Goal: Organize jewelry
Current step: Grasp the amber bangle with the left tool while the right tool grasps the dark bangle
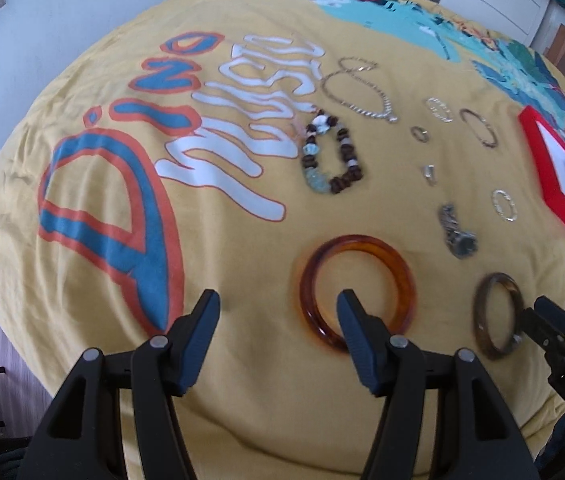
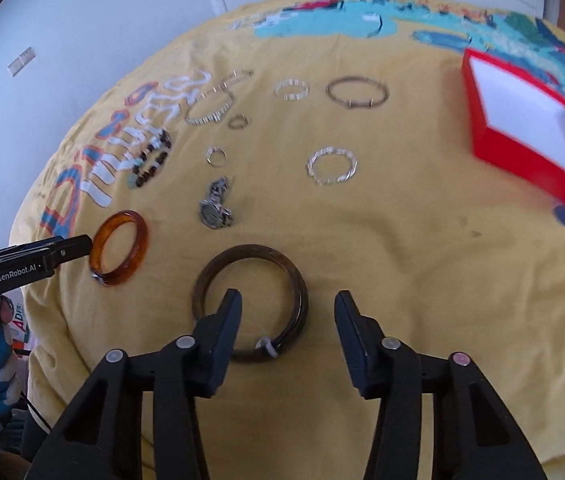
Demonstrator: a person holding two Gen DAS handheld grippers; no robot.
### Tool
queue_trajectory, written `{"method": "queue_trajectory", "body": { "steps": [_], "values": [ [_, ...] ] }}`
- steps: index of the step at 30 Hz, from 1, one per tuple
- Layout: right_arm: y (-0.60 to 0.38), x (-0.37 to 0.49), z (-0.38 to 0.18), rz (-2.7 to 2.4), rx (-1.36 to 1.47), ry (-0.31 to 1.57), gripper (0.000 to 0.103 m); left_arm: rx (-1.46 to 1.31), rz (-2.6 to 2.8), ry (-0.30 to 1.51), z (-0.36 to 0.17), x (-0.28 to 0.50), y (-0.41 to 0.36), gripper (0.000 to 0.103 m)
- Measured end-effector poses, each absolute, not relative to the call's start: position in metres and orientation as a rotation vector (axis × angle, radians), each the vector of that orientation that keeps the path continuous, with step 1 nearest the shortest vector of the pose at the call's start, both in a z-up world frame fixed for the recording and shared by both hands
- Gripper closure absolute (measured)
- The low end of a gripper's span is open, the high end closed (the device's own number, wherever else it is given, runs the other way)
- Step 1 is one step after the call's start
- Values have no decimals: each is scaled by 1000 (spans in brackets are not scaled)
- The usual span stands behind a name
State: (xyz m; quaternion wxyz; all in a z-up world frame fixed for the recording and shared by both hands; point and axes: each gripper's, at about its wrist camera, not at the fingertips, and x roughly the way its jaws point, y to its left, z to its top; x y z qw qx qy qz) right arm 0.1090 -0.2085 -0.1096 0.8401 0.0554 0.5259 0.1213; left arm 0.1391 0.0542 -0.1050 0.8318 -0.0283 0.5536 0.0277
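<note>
Jewelry lies spread on a yellow printed cloth (image 1: 242, 248). An amber bangle (image 1: 400, 268) lies just ahead of my open left gripper (image 1: 278, 300), whose right finger reaches over the bangle's near rim. It also shows in the right wrist view (image 2: 140, 250). A dark brown bangle (image 2: 300, 300) lies at my open right gripper (image 2: 288, 300), whose left finger sits over the ring's opening; it also shows in the left wrist view (image 1: 482, 304). A red box (image 2: 522, 168) with a white inside stands open at the right, also visible in the left wrist view (image 1: 562, 208).
Further back lie a beaded bracelet (image 1: 332, 152), a silver chain (image 1: 362, 92), a wristwatch (image 2: 216, 204), a thin bronze bangle (image 2: 356, 92), a twisted silver ring-shaped bracelet (image 2: 332, 166) and several small rings. White cupboards stand behind the cloth.
</note>
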Motion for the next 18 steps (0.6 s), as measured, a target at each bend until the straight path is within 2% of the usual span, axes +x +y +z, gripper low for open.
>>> {"method": "queue_trajectory", "body": {
  "steps": [3, 13, 16, 17, 18],
  "values": [
    [-205, 118, -123, 258, 111, 1141, 62, -75, 55, 1196, -117, 147, 58, 45],
    [-190, 131, -146, 261, 19, 1150, 64, 3, 81, 1216, -144, 159, 45, 45],
    [-183, 130, -147, 261, -38, 1127, 68, 48, 95, 1186, -143, 156, 37, 53],
    [-183, 130, -146, 261, -48, 1122, 72, 73, 99, 1171, -142, 153, 34, 60],
    [-184, 129, -145, 262, -53, 1116, 80, 107, 103, 1156, -141, 150, 29, 68]
  ]
}}
